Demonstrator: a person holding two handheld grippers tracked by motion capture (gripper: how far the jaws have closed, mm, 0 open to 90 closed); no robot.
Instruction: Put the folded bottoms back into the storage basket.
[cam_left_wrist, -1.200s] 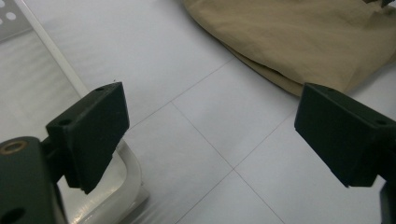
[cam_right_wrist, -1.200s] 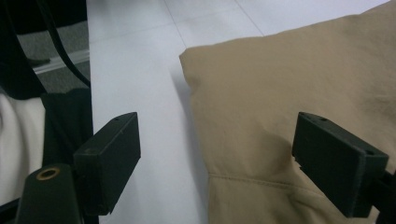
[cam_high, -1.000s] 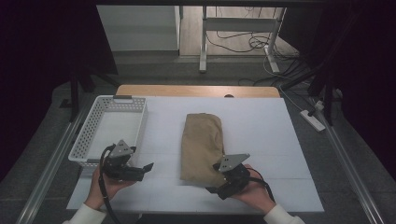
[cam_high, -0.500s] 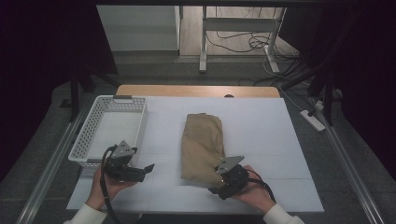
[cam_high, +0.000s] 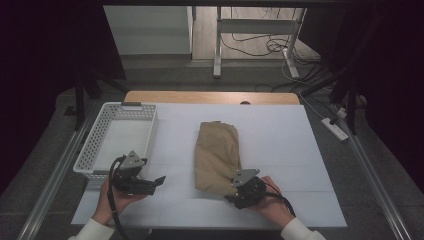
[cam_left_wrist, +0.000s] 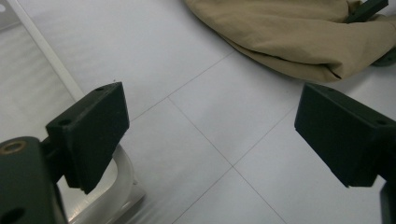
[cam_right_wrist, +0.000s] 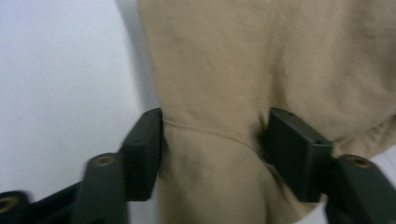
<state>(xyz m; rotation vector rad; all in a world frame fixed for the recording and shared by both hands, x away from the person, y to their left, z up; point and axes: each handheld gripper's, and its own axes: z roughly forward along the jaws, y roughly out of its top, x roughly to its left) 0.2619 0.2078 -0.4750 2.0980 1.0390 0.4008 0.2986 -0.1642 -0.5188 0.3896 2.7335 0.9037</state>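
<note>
A folded tan cloth (cam_high: 217, 150) lies lengthwise in the middle of the white table (cam_high: 280, 135). My right gripper (cam_high: 231, 193) is at the cloth's near right corner. In the right gripper view its jaws (cam_right_wrist: 215, 149) press on a bunched fold of the cloth (cam_right_wrist: 224, 70) from both sides. My left gripper (cam_high: 160, 180) is held low over the table to the left of the cloth, pointing right. It is open, with bare table between its jaws (cam_left_wrist: 210, 135), and the cloth (cam_left_wrist: 289, 32) lies beyond them.
A white mesh basket (cam_high: 95, 145) stands at the table's left side, just behind my left gripper; its rim (cam_left_wrist: 119, 189) shows beside the left jaw. The table's near edge runs close under both hands. Frame legs and cables stand on the floor behind.
My right gripper has slid a little toward the near edge along the cloth's corner and its jaws now hold the fold. The left gripper has barely moved.
</note>
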